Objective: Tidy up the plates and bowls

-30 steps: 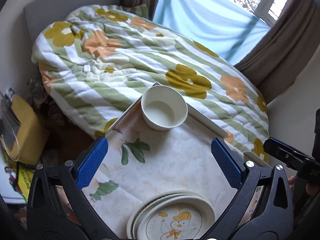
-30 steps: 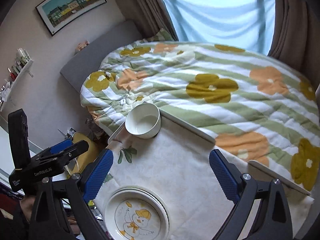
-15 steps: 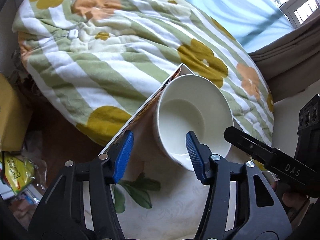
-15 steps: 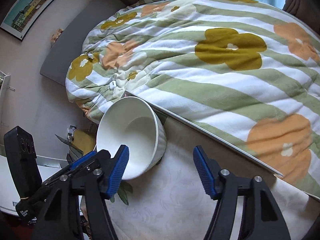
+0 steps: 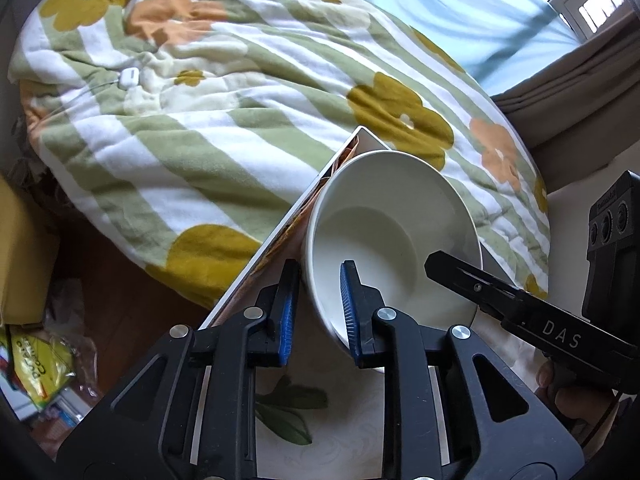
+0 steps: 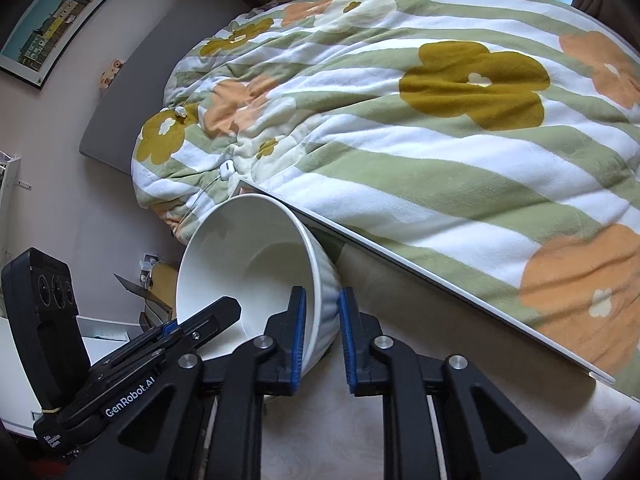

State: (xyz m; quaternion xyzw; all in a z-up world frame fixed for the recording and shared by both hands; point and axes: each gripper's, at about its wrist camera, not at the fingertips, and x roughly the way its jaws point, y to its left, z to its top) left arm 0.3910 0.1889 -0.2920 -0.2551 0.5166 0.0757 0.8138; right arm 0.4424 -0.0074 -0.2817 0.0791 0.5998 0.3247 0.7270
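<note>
The white bowl sits at the far corner of the table, hard against the flowered quilt, and both tools have it by the rim. The left gripper is closing on the near wall, one pad inside and one outside; the right gripper pinches the ribbed wall likewise. Judged step: pickup; next calls for a level, joint lift.
</note>
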